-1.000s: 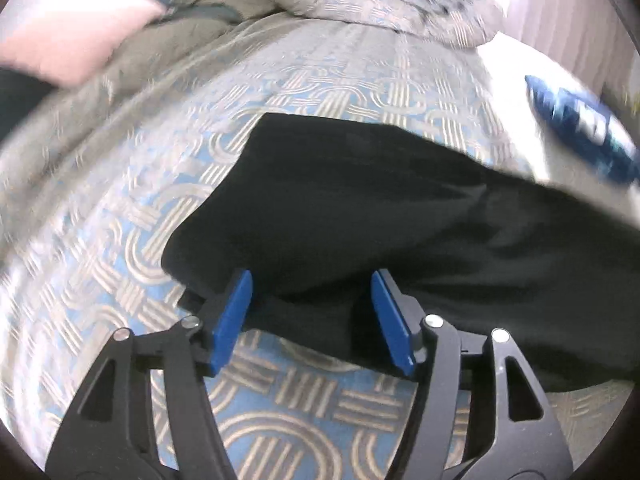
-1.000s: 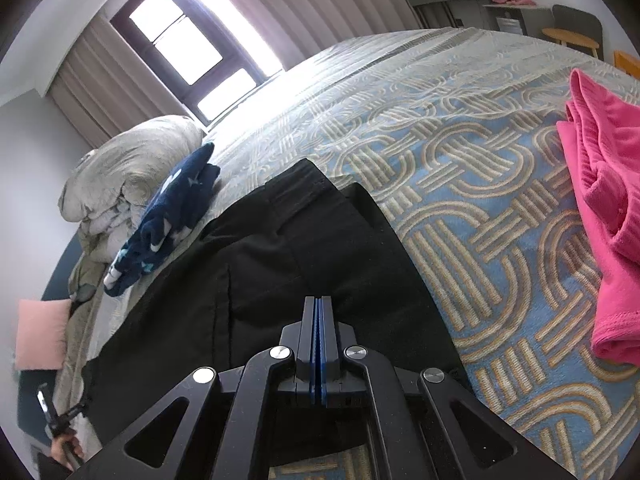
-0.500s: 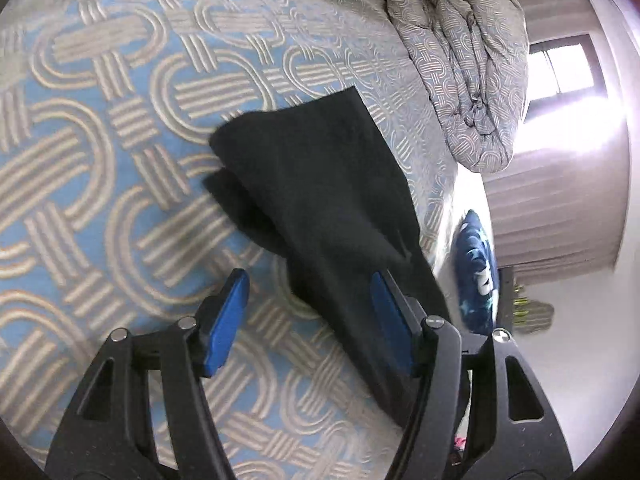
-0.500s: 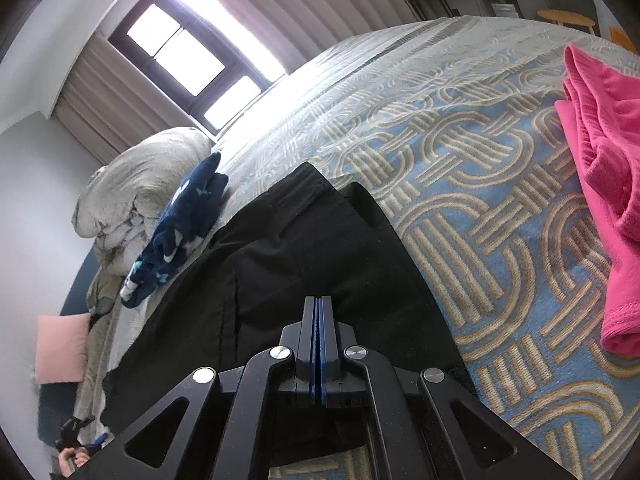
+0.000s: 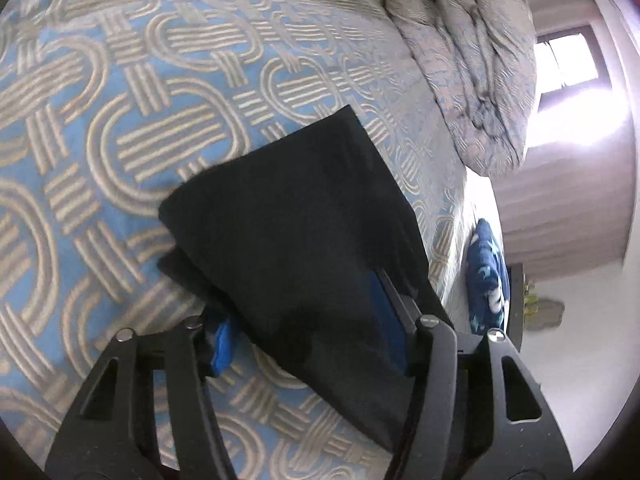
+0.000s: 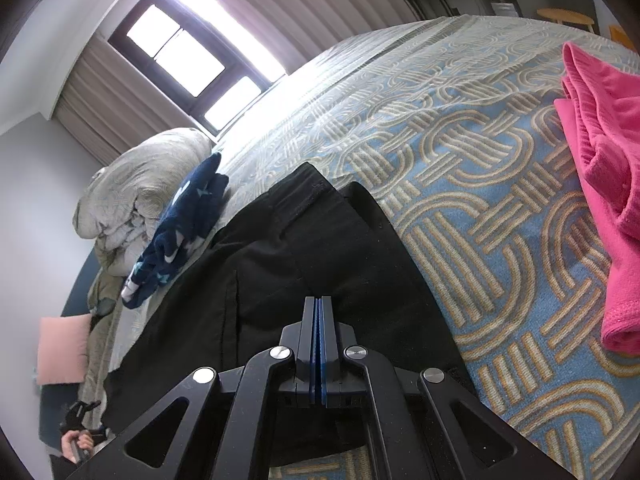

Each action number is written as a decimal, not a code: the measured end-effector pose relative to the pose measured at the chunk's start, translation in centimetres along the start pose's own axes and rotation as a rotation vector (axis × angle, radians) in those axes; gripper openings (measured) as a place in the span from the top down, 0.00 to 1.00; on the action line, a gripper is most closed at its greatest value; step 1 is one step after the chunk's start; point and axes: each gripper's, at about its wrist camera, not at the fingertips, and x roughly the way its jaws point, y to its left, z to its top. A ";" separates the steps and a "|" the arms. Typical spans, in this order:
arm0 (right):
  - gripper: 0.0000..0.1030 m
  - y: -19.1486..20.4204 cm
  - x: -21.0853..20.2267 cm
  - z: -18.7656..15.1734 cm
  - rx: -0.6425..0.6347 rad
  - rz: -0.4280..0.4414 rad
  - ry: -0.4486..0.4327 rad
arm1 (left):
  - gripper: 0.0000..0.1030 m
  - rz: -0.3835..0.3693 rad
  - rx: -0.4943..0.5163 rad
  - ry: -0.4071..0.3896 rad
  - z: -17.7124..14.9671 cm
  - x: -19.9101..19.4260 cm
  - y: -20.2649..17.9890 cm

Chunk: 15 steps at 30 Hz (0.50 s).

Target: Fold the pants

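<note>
— Jaws first: how do they stand on the left gripper [image 5: 304,316]?

— Partway apart, and they have just been closing a little. The leg end of the black pants [image 5: 296,216] lies between the two blue pads [image 5: 224,344]. The cloth drapes over the right-hand pad and hides most of it. Whether the pads already press on the fabric, I cannot tell.

— And the right gripper [image 6: 319,320]?

— Fully closed, blue pads flat against each other. It sits low over the pants [image 6: 320,248] near the waistband end. Whether any cloth is pinched between the pads cannot be made out.

— Where do the pants lie?

— On the bedspread [image 5: 120,128], blue with a beige looped pattern. They stretch from the waistband end, under the right gripper, away towards the far side of the bed. In the left view the hem end has a loose fold of black cloth showing beneath its edge.

— Around them?

— A dark blue patterned garment [image 6: 180,224] lies just beside the pants. A bunched grey duvet [image 6: 136,188] lies behind it. A pink garment [image 6: 600,184] lies well apart on the right side. A window [image 6: 188,56] stands beyond the bed.
</note>
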 end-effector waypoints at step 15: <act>0.55 37.5 6.5 -17.7 -0.614 0.170 0.331 | 0.73 -0.317 0.080 -0.030 1.6 -0.3 5.4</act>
